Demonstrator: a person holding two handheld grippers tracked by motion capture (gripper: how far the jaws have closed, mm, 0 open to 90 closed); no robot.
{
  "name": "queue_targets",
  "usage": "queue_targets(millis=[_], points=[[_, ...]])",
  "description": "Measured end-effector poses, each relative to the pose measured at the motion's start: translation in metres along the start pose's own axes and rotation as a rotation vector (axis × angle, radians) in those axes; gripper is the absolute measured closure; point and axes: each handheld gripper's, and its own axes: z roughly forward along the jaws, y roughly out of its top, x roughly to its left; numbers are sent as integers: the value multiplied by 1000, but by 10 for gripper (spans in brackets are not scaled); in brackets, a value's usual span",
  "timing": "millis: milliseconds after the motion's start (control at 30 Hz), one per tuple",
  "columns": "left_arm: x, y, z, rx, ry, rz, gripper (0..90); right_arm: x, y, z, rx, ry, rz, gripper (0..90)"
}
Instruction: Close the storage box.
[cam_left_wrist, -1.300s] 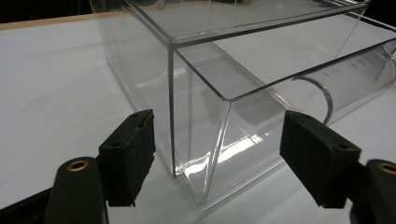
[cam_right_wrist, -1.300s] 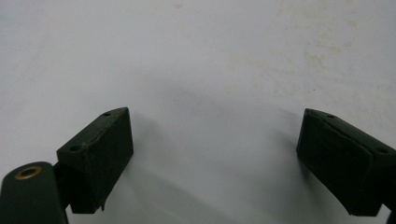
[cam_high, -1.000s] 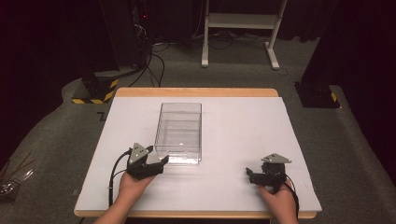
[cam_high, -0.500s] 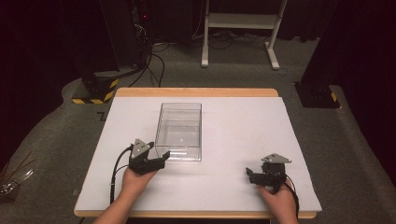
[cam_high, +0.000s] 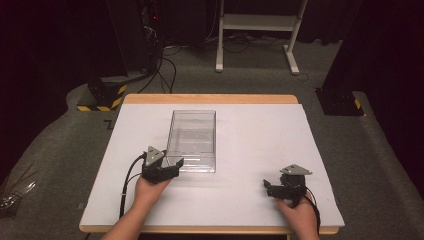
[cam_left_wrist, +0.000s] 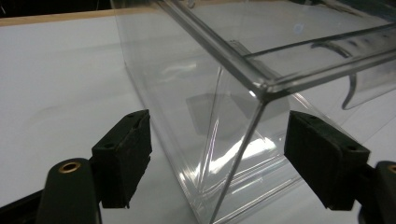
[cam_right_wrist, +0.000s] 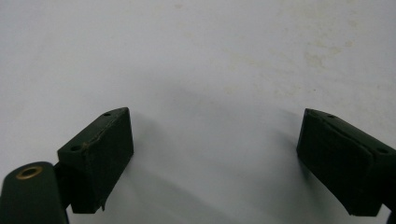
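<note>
— Where's the clear box (cam_high: 192, 140)?
— Left of centre on the worktop (cam_high: 260, 150), long axis running near to far. Its near-left corner sits between the spread jaws of the left claw (cam_high: 172, 167), apparently untouched.
— And the right claw (cam_high: 267, 187)?
— Spread too, holding nothing, well apart near the right edge. The left is clearly nearer.

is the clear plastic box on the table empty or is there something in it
Empty. The white table shows straight through the clear box and its walls.
</note>
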Motion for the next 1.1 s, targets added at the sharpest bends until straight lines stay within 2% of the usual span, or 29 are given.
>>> queue_targets(millis=[133,533,1100], points=[[3,-1,3,6,-1,-18,246,0,0,0,0,0,0,110],[-1,-2,6,18,-13,-23,257,0,0,0,0,0,0,110],[4,-7,-12,32,-56,-14,222,0,0,0,0,0,-1,110]])
